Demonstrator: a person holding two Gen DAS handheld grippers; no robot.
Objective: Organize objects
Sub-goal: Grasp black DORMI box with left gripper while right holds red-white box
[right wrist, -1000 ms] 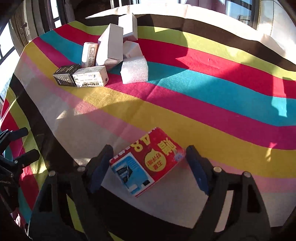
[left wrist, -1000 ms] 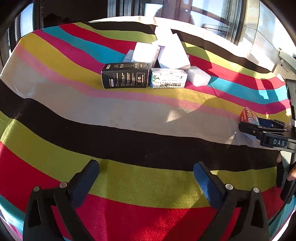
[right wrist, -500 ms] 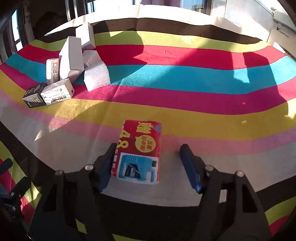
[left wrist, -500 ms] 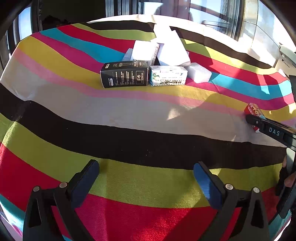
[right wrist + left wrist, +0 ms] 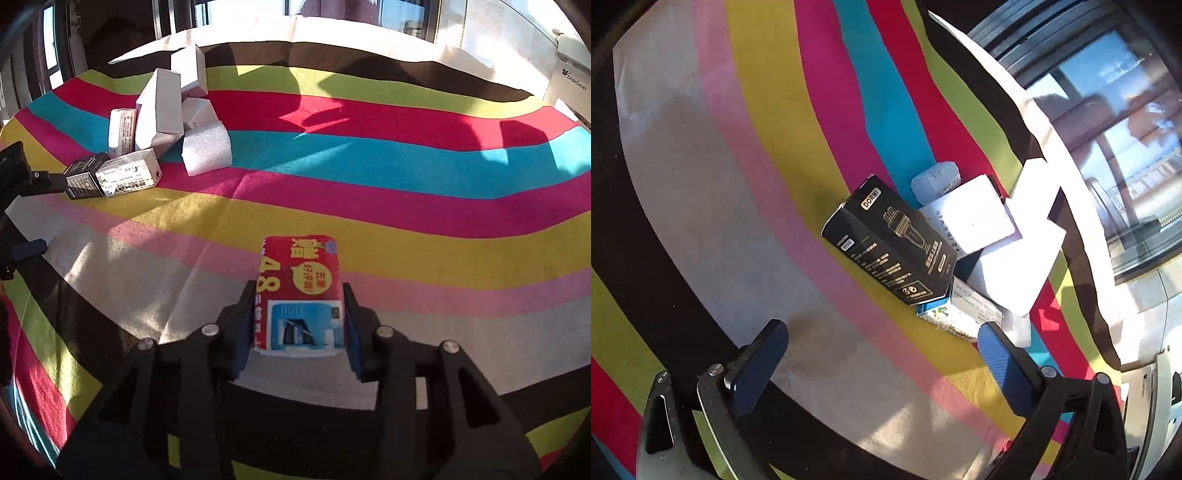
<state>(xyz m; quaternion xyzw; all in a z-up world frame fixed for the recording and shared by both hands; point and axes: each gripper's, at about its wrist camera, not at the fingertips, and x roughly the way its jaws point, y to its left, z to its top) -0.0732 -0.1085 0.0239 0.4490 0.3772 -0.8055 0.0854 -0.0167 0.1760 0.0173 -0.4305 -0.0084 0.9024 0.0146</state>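
Note:
My right gripper [image 5: 300,325] is shut on a red box [image 5: 300,291] with yellow print and a blue picture, over the striped cloth. My left gripper [image 5: 879,354] is open and empty, tilted, close in front of a black box [image 5: 890,251]. The black box lies in a cluster with a green-and-white box [image 5: 964,314] and several white boxes [image 5: 979,218]. In the right wrist view the same cluster sits at the far left: black box [image 5: 83,179], green-and-white box [image 5: 129,173], white foam block [image 5: 207,149]. The left gripper's fingers [image 5: 29,181] show there beside the black box.
A striped multicolour cloth [image 5: 369,166] covers the table. Windows run behind the table's far edge [image 5: 1108,110]. A white appliance [image 5: 569,77] stands at the far right.
My right gripper has closed on the red box, which now lies straight between the fingers. My left gripper has moved forward to the box cluster and rolled sideways.

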